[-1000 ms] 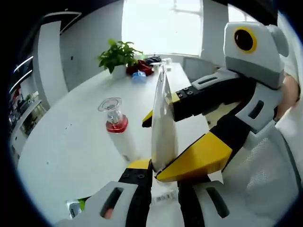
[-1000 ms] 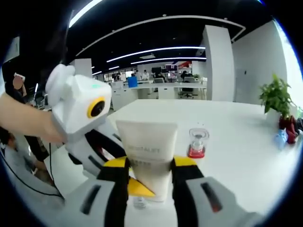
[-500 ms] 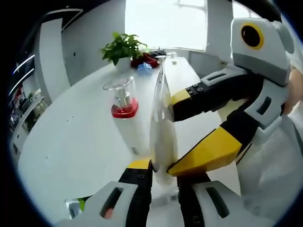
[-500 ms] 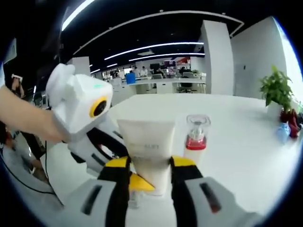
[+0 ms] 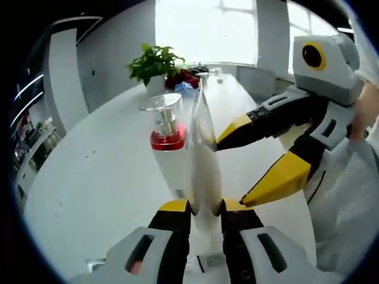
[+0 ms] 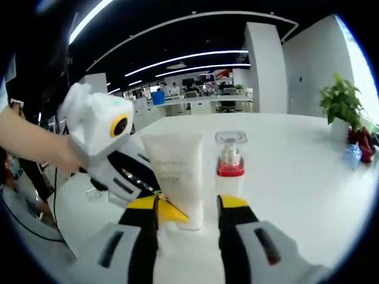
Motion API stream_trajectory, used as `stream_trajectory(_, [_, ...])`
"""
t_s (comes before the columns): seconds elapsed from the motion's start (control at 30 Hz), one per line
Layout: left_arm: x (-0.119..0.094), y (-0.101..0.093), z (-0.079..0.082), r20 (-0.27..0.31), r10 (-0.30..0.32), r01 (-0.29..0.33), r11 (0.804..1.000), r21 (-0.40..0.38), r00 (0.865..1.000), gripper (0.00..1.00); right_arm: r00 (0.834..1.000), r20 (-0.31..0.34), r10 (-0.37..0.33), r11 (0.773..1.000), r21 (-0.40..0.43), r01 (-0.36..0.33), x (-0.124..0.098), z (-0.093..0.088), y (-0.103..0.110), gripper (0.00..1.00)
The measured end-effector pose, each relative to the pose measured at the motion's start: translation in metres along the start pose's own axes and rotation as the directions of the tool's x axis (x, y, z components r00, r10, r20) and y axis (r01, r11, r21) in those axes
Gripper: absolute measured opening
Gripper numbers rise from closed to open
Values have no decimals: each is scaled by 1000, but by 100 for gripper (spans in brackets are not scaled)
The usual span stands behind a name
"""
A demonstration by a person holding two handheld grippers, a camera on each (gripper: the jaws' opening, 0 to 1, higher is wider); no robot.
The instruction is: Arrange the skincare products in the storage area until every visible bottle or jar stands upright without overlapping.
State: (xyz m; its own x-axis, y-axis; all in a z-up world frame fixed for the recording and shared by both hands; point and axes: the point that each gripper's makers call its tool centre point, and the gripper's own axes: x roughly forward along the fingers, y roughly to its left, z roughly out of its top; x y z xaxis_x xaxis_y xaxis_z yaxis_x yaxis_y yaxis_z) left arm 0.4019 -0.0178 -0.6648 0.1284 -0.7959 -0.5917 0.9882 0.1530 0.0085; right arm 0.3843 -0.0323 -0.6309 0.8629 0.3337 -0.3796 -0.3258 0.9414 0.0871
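Observation:
A white squeeze tube [image 6: 173, 175] stands crimped end up on the white table [image 6: 308, 177]. In the left gripper view the tube [image 5: 202, 160] appears edge-on, its base pinched in my left gripper [image 5: 205, 206], which is shut on it. My right gripper [image 5: 260, 154] enters from the right, its yellow jaws spread wide and clear of the tube. In the right gripper view, my right gripper [image 6: 188, 204] is open just short of the tube, and the left gripper [image 6: 170, 212] reaches in at the tube's foot. A white pump bottle [image 5: 169, 151] with a red collar and clear cap stands upright right beside the tube [image 6: 229, 168].
A potted green plant [image 5: 155, 62] stands at the table's far end with red and blue items beside it [image 6: 358, 155]. A small printed packet [image 5: 211, 260] lies near my left gripper. A person's arm [image 6: 29, 148] holds the left gripper. Office desks fill the background.
My right gripper has opened and let go of the tube, which the left gripper still holds. The tube now stands next to the pump bottle, much closer than before.

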Motion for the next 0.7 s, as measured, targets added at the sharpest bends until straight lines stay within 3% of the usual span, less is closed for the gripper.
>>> stream_trajectory(0.37, [2,23,2,9,8,-8,1000,10,1000,16,999,-37,-38,999,16,38,-12,-22,-17,50])
stream_trajectory(0.43, [5,35,1,15,7,-7,1000,2,1000,16,998,-50,-34,999,18,35,-14,-27,-17,51])
stream_trajectory(0.7, [9,42,5,23,2,-2,1000,4,1000,17,996,-83,-41,998,39,45,-24,-40,-17,50])
